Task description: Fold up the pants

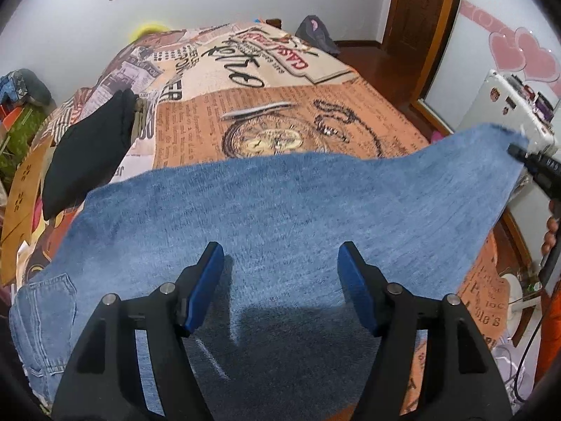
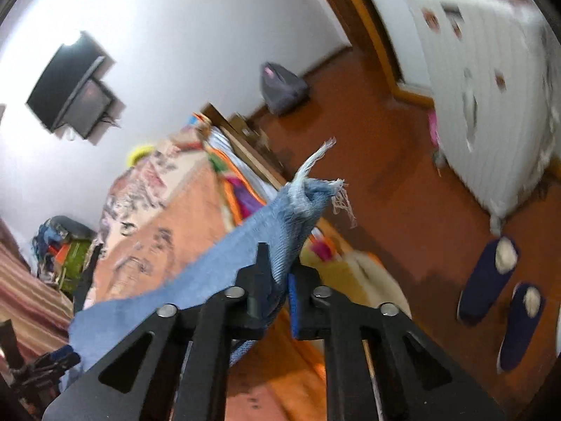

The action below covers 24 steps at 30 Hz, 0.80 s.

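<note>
Blue jeans [image 1: 280, 203] lie across the bed, with a back pocket [image 1: 45, 305] at the near left. My left gripper [image 1: 280, 270] hovers open just above the denim, with nothing between its blue pads [image 1: 207, 284]. At the far right, the right gripper [image 1: 519, 151] holds a leg end lifted off the bed. In the right wrist view, my right gripper [image 2: 280, 273] is shut on the frayed hem [image 2: 308, 200], and the cloth trails down to the left.
A printed bed cover [image 1: 280, 119] lies under the jeans. A black folded garment [image 1: 87, 154] sits at the bed's left side. To the right are a white cabinet [image 2: 491, 87], two dark slippers [image 2: 487, 280] on the wooden floor, and a grey bag [image 2: 280, 87] by the far wall.
</note>
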Tool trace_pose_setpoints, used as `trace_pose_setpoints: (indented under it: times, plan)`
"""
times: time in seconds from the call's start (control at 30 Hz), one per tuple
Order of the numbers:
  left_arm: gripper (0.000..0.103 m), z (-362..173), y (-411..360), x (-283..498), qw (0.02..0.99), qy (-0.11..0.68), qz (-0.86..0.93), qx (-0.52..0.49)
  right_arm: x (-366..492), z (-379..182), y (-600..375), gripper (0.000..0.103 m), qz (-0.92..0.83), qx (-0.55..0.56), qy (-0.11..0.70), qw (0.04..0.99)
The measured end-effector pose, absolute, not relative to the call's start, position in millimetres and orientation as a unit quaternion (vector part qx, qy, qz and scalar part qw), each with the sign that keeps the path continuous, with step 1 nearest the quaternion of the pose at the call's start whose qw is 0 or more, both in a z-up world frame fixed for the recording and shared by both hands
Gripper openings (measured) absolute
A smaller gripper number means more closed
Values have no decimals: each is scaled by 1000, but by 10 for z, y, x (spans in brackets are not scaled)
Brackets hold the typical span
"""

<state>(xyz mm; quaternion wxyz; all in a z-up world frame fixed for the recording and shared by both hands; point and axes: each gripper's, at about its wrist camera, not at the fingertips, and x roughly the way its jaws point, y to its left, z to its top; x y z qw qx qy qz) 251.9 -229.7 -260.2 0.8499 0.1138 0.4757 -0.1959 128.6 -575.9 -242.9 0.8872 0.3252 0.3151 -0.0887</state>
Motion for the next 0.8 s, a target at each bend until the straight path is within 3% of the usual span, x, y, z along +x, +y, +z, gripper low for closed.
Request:
trace_pose_setpoints:
  times: [0.43, 0.8]
  plan:
    - [68, -2358, -2055, 2447, 869, 441, -211, 83, 1450, -941, -4688, 7, 47, 196, 210, 957]
    - [68, -2038, -1106, 2359, 895, 404, -187, 26, 1802, -720, -3402, 7, 170, 118, 208, 956]
